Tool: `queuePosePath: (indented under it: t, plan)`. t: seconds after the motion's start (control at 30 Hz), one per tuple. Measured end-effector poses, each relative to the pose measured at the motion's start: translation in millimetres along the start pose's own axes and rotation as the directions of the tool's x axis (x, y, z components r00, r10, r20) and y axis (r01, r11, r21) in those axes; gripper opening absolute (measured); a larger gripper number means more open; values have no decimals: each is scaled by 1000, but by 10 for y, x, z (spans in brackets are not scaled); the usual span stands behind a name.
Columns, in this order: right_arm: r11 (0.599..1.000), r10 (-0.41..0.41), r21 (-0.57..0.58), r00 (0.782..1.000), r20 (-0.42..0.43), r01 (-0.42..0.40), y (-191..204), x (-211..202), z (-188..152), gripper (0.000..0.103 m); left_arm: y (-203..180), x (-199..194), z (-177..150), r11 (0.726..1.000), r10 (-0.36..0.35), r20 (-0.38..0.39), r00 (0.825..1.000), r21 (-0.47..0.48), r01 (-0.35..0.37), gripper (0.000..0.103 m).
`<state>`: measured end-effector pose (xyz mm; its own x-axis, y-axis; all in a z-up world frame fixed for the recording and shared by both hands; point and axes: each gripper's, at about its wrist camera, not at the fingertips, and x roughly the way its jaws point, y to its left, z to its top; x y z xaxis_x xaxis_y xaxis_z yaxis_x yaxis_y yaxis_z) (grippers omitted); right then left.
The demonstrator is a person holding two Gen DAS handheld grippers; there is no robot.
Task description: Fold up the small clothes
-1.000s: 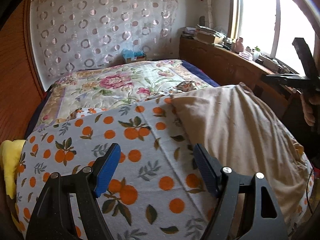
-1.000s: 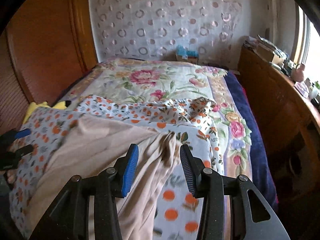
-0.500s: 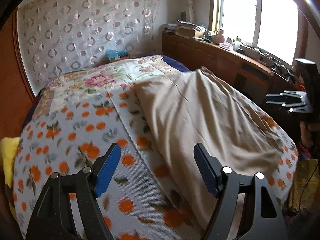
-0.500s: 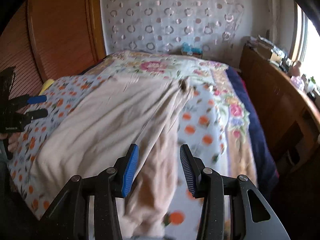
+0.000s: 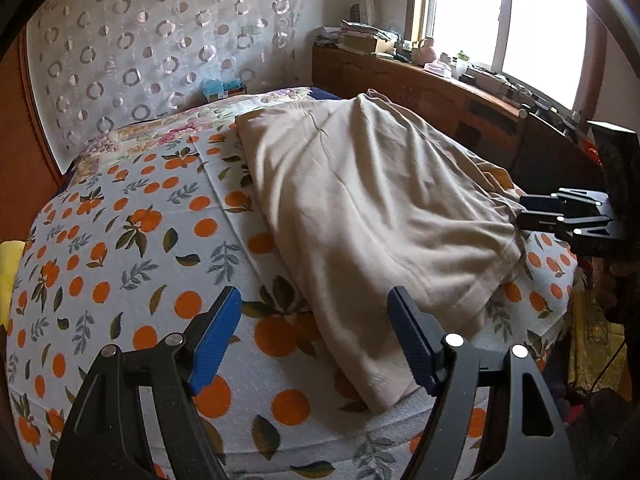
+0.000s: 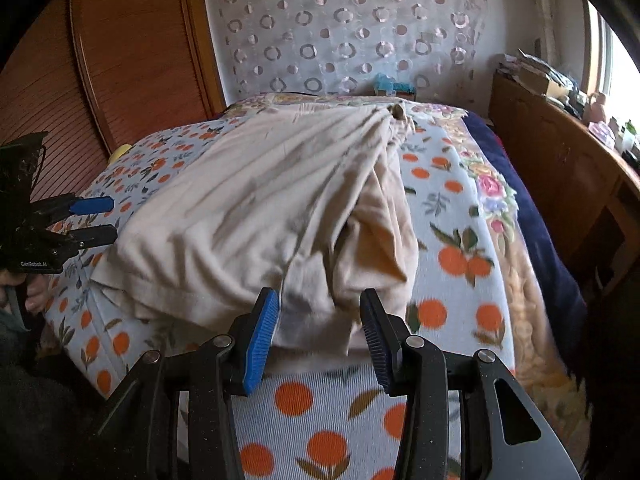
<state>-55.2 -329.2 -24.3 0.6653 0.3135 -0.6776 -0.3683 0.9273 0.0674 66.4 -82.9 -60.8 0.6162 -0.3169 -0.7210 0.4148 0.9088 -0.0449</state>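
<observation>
A bed (image 5: 120, 240) covered by an orange-print blanket (image 5: 152, 264) fills the scene, with a floral quilt (image 6: 492, 188) seen at its far end. A beige garment (image 5: 360, 208) is spread lengthwise over the blanket, its hem bunched at the near edge. The left gripper (image 5: 314, 336) is held above the blanket just left of the garment, jaws spread wide with nothing between them. The right gripper (image 6: 318, 334) is held at the garment's near hem; the cloth is seen between the half-spread jaws, but whether it is pinched cannot be told.
</observation>
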Motion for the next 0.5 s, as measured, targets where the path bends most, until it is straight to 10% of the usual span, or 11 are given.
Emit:
queuePosePath:
  t: [0.17, 0.5]
  plan:
    - [1000, 25, -1, 1000, -7, -25, 10, -69, -68, 6, -14, 21, -19, 1000, -9, -5, 1000, -4, 9, 76]
    - [1000, -21, 9, 998, 62, 21, -4, -429, -192, 5, -66, 53, -126, 998, -65, -26, 998, -16, 65, 70]
